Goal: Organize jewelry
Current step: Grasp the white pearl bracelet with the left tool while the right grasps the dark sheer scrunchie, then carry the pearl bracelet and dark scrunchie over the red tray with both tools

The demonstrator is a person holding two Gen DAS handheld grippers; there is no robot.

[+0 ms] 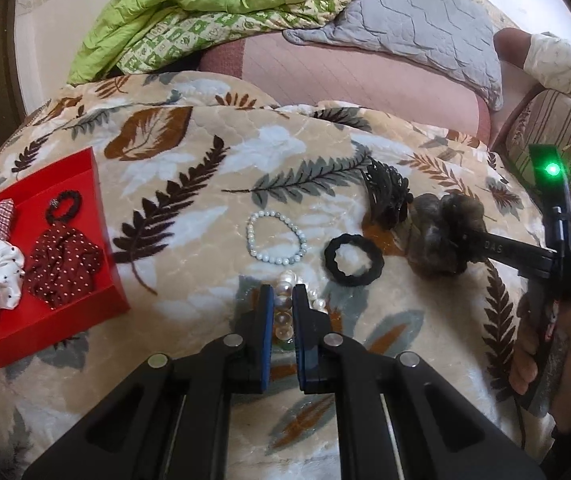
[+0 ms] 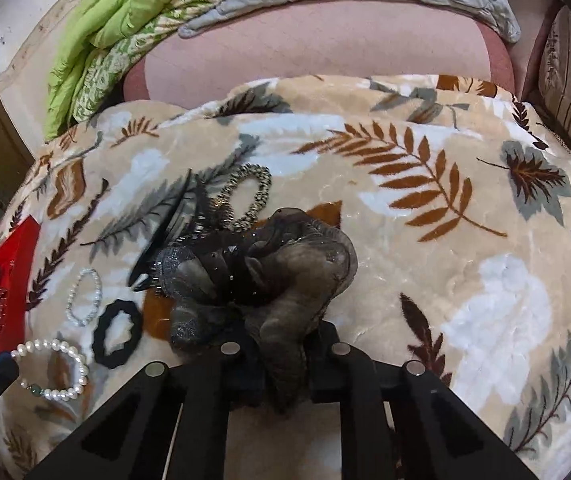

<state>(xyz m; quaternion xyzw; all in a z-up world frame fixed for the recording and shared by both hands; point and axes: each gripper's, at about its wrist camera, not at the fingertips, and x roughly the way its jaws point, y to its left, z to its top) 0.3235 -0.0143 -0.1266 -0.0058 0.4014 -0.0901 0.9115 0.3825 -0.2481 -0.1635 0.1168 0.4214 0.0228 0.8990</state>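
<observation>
My tray (image 1: 101, 240) sits at the left edge of the blanket (image 1: 189, 160), with three scrunchies (image 1: 65, 264) and a small hair tie (image 1: 62, 203) lying in it. Right of the tray comes the small bead bracelet (image 1: 275, 238), then the ring hair tie (image 1: 352, 261), with the claw clip (image 1: 385, 196) behind that tie. In front of the bead bracelet, the pearl bracelet (image 1: 283, 300) sits between my left gripper (image 1: 283, 308) jaws, and farthest from the tray, my right gripper (image 2: 281, 344) has the gauzy scrunchie (image 2: 277, 272).
</observation>
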